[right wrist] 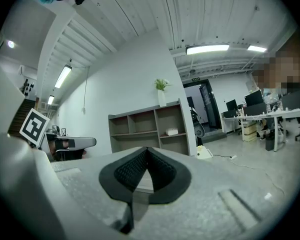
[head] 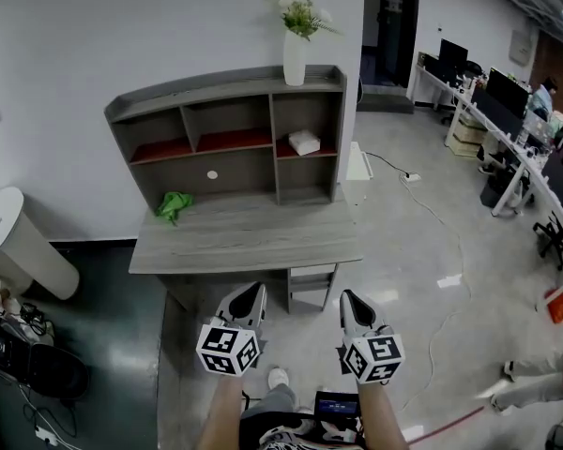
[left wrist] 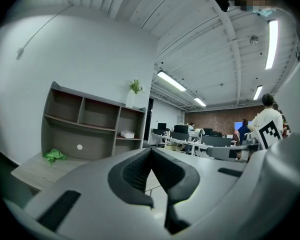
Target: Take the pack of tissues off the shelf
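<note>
- One pack of tissues (head: 304, 142), white, is seen lying in the upper right compartment of the shelf unit (head: 223, 89); it is untouched.
- One shelf unit is set at the back of one grey desk (head: 244, 242); one white vase (head: 295, 59) of greenery is placed on its top, above the pack; one green cloth (head: 174, 204) is left on the desk, towards the left.
- Two grippers are held level, well short of the desk: the left gripper (head: 251, 295) and the right gripper (head: 352, 305); both pairs of jaws are closed on nothing.
- The approach is judged barely begun; next, the desk must be neared, one pair of jaws opened, and a level reach made into that compartment.
</note>
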Tool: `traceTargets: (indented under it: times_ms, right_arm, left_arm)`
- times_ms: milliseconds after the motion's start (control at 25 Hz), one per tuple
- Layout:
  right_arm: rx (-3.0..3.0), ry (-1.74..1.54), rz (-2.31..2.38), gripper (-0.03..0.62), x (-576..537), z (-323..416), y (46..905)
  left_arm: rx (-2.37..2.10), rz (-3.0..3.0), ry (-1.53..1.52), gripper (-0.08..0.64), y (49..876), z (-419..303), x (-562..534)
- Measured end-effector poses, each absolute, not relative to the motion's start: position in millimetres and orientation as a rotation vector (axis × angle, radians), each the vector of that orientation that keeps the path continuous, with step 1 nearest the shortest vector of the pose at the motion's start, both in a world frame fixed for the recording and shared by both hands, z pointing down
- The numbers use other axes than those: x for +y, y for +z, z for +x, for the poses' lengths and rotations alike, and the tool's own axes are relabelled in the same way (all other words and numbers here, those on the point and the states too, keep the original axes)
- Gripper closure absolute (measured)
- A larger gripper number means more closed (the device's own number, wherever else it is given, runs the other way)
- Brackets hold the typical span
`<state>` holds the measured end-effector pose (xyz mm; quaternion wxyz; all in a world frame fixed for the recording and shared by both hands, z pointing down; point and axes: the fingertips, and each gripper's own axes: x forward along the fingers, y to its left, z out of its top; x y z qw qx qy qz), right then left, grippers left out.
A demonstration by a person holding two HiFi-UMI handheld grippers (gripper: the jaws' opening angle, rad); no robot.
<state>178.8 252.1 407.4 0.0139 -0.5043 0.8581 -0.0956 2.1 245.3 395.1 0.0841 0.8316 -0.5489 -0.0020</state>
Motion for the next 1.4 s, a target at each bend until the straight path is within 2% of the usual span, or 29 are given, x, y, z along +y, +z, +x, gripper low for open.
traceTargets:
  times_ms: [120, 400, 880, 1080, 1240, 1400]
  right_arm:
    - [2.669, -0.312, -1.57, 0.588, 238, 175, 411]
    - [2.673, -0.269, -1.609, 0.588, 178, 157, 421]
    - [2.587, -0.274, -1.653, 0.588, -12, 115, 415]
    - [2.589, -0.231, -1.598, 0.588, -58, 92, 409]
    - [2.643, -0.171, -1.582, 0.588, -80, 79, 408]
    - [2.626, -0.228, -1.473, 0.588, -96, 75, 402]
  left_arm:
    - [-1.725, 2.491, 0.068, 0.552, 398, -7, 233]
    - [-1.632, 2.47, -0.059, 0.552, 407, -25, 182]
    - [-1.591, 2.571, 0.191, 0.552, 430, -55, -18]
    - [-1.488, 2.544, 0.059, 0.552, 431, -66, -73]
    - [-1.453, 2.579, 0.064, 0.552, 430, -65, -102]
    - [-1.421, 2.608, 0.002, 0.552, 420, -66, -129]
